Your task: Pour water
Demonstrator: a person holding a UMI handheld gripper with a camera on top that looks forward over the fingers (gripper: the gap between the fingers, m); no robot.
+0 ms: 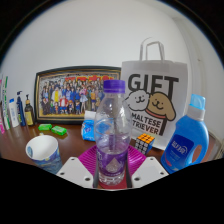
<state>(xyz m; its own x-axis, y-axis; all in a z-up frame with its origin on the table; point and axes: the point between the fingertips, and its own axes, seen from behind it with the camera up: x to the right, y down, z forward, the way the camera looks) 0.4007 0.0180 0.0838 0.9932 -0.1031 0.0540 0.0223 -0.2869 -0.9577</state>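
Fingers of the gripper sit spread wide, with the bottle upright between them; its base hides much of the magenta pads, and I cannot tell whether either pad presses on it. Clear ribbed plastic, purple cap, purple label. Crowded around: a white round tub to one side, a blue jug to the other, a paper bag and a framed picture behind. Wooden table shows little free surface
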